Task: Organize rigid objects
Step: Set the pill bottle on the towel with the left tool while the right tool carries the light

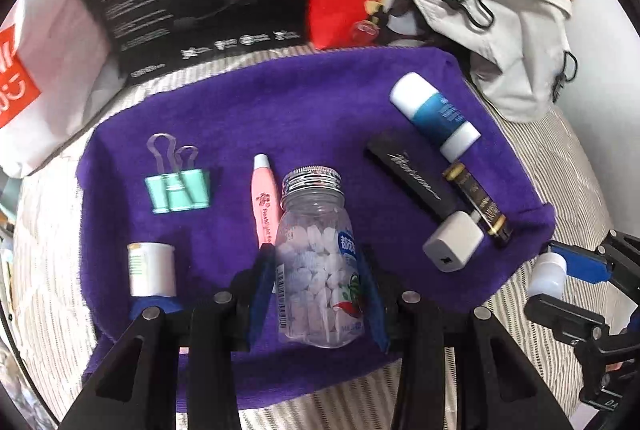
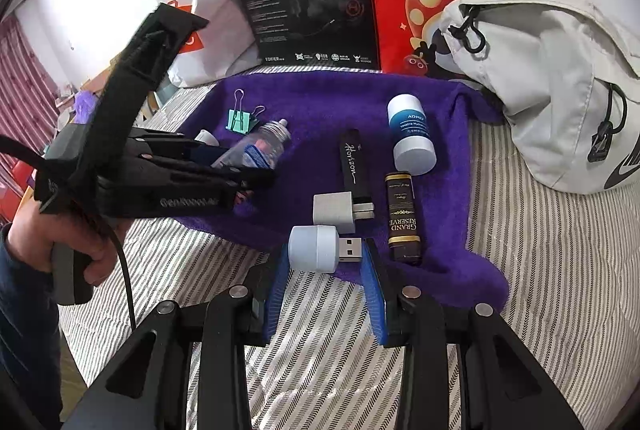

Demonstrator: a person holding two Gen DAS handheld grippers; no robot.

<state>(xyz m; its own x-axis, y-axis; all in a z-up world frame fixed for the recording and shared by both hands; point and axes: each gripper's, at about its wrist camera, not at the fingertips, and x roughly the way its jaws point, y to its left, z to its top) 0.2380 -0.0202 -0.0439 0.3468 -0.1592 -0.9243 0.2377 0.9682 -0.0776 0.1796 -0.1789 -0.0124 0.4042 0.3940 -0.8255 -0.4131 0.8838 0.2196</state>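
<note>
the clear plastic bottle (image 1: 318, 258) of white tablets lies between the blue pads of the left hand-held gripper (image 1: 316, 294), which appears clamped on its lower body, metal screw cap pointing away. it sits over the near middle of the purple towel (image 1: 320, 102). to set it down well, i would keep the squeeze steady, since smooth rounded plastic can roll out of flat pads, and lower it until the side rests on the towel before letting go, clear of the pink tube (image 1: 264, 198) lying just beside it on the left.

the bottle is see-through, about two-thirds full of tablets, with a printed label and a barcode strip; rigid and light, likely to rattle and roll.

the right hand-held gripper (image 2: 326, 272) has a small white usb night light (image 2: 316, 248) between its blue pads at the towel's near edge, plug pointing right; whether the pads truly press on it i cannot tell.

further out on the towel lie a mint binder clip (image 1: 178, 190), a white spool (image 1: 152, 268), a white charger plug (image 1: 454, 242), a black stick (image 1: 412, 180), a dark brown tube (image 1: 478, 204) and a blue-and-white bottle (image 1: 434, 118). the towel lies on a striped bed (image 2: 540, 250).
</note>
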